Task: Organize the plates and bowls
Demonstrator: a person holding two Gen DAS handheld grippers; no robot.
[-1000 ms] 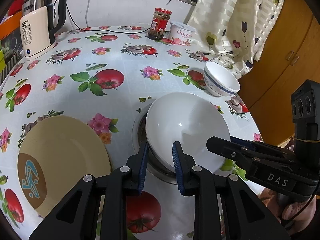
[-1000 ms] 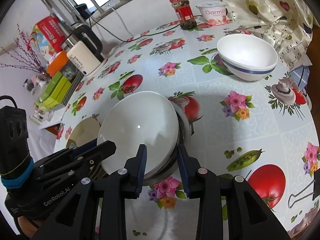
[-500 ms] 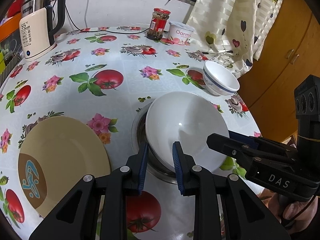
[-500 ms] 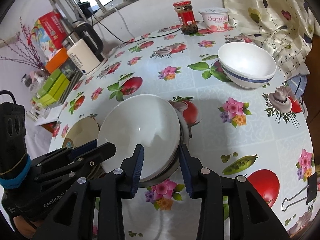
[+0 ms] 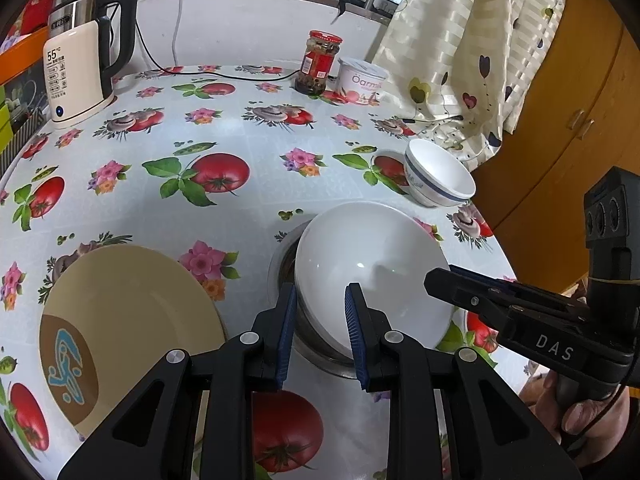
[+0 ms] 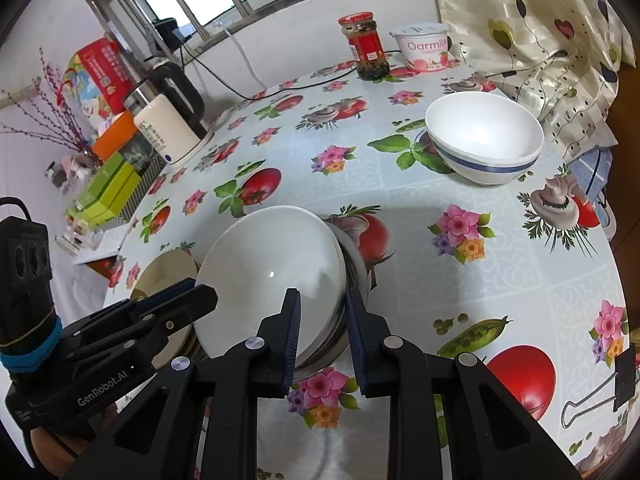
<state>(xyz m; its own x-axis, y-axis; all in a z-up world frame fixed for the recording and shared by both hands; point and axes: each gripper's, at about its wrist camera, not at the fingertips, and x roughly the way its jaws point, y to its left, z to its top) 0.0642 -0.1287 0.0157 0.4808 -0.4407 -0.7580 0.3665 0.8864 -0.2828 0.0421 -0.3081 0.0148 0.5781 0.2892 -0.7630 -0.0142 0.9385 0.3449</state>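
On the left wrist view, the left tongs point(image 5: 320, 312) straddle the near rim of the white bowl point(image 5: 370, 268), one blue pad outside it, the other over its inside. The gap is narrow, yet whether the pads press the rim cannot be told here. The bowl sits tilted in a steel basin point(image 5: 316, 344) near the desk's right edge, probably nested there to gather the dishes in one pile. To its left, a cream plate point(image 5: 132, 320) lies flat on the flowered desk point(image 5: 240, 144), and a blue-banded bowl point(image 5: 438, 174) stands apart at the far right, close to the curtain point(image 5: 460, 60). The right tongs point(image 5: 436, 280) reach in from the right, held by a hand point(image 5: 592, 420), their tips at the white bowl's right rim. A kettle point(image 5: 80, 68), a jar point(image 5: 318, 62) and a yoghurt tub point(image 5: 362, 80) stand along the far edge, clear of the work.

Through the right wrist view, the right tongs point(image 6: 320, 320) bracket the stacked rims of the white bowl point(image 6: 272, 276) and steel basin point(image 6: 356, 268); the jaws are closing, with the rims between them but a gap showing, so no grip yet. The left tongs point(image 6: 200, 292) sit at the bowl's left rim, with the cream plate point(image 6: 168, 268) behind them. Taking both sides likely steadies a tilted, slippery bowl for lifting. The blue-banded bowl point(image 6: 484, 142) waits at the far right, and a binder clip point(image 6: 600, 384) lies near right.
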